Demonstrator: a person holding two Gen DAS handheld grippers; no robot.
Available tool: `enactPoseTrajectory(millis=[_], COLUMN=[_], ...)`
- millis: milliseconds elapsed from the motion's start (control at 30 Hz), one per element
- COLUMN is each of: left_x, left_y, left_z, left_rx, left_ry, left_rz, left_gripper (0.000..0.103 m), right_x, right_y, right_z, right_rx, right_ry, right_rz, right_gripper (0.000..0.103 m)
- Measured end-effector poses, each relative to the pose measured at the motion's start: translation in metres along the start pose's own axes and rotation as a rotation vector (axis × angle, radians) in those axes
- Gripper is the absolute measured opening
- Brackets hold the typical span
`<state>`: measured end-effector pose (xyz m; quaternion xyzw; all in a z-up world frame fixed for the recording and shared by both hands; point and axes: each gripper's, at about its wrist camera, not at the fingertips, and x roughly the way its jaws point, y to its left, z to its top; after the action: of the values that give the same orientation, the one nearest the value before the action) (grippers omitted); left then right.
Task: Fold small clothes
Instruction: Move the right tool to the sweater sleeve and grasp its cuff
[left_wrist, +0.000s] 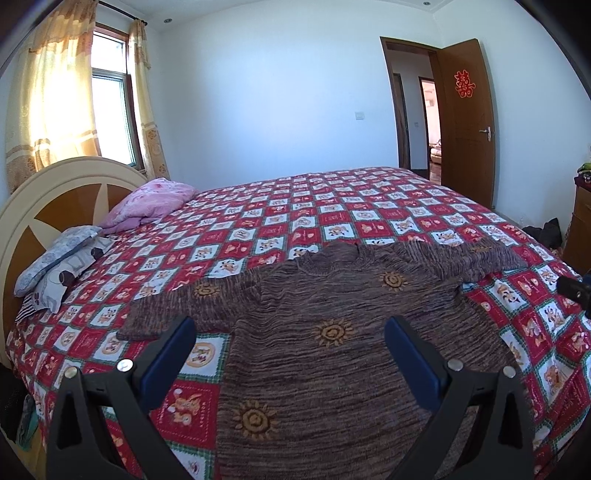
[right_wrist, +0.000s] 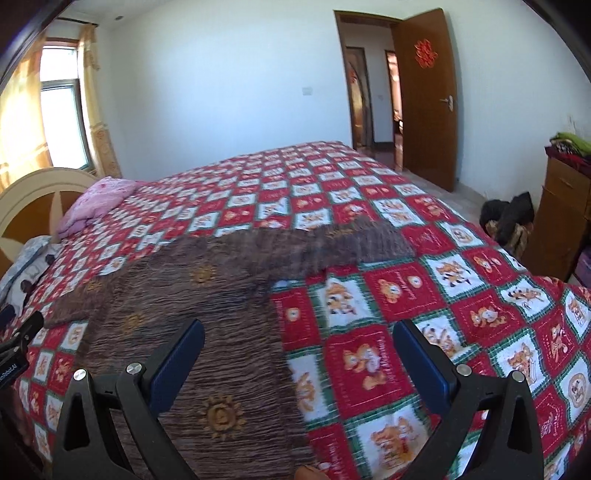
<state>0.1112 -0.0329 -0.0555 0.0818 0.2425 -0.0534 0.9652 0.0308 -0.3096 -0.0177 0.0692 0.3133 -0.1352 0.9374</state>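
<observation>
1. A brown knitted sweater (left_wrist: 332, 332) with yellow sun motifs lies flat on the bed (left_wrist: 258, 229), near the front edge, with both sleeves spread to the sides.
2. The left tool (left_wrist: 290, 328) is above the lower part of the sweater; its two blue pads are spread wide and hold nothing.
3. The right tool (right_wrist: 299, 332) is above the right edge of the sweater (right_wrist: 207, 332), where it meets the bedcover; its pads are also spread wide and empty.
4. The bed (right_wrist: 406, 295) has a red and white checked cover with cartoon pictures.
5. A pink pillow (left_wrist: 151, 201) and a grey patterned pillow (left_wrist: 62, 258) lie near the headboard (left_wrist: 66, 184).
6. Behind the bed, a brown door (left_wrist: 467, 122) stands open.
</observation>
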Motion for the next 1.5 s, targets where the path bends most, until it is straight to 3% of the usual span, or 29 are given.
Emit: enactPoseTrajectory(millis=[133, 333, 567, 833, 1033, 1333, 1400, 1500], left_x=[0.030, 0.078, 0.128, 0.149, 0.163, 0.173, 0.173, 0.171], left_y=[0.000, -0.004, -0.011, -0.023, -0.027, -0.035, -0.035, -0.033], left_z=[0.004, 0.005, 0.002, 0.004, 0.003, 0.001, 0.001, 0.001], left_rx=[-0.006, 0.012, 0.020, 0.033, 0.037, 0.048, 0.046, 0.037], left_ry=[0.038, 0.055, 0.156, 0.192, 0.217, 0.246, 0.247, 0.253], left_rz=[-0.007, 0.065, 0.081, 0.075, 0.068, 0.057, 0.053, 0.042], left_gripper=[0.103, 0.103, 0.103, 0.103, 0.103, 0.103, 0.103, 0.103], right_x=[0.028, 0.092, 0.158, 0.214, 0.233, 0.246, 0.245, 0.241], right_y=[-0.031, -0.076, -0.119, -0.164, -0.162, -0.146, -0.147, -0.146], right_z=[0.013, 0.039, 0.066, 0.082, 0.083, 0.085, 0.086, 0.094], right_rx=[0.018, 0.084, 0.177, 0.289, 0.241, 0.088, 0.087, 0.106], right_ry=[0.055, 0.157, 0.209, 0.239, 0.246, 0.239, 0.236, 0.228], right_rz=[-0.051, -0.074, -0.092, -0.140, -0.175, -0.216, -0.216, -0.196], right_gripper=[0.102, 0.102, 0.100, 0.080, 0.073, 0.041, 0.022, 0.010])
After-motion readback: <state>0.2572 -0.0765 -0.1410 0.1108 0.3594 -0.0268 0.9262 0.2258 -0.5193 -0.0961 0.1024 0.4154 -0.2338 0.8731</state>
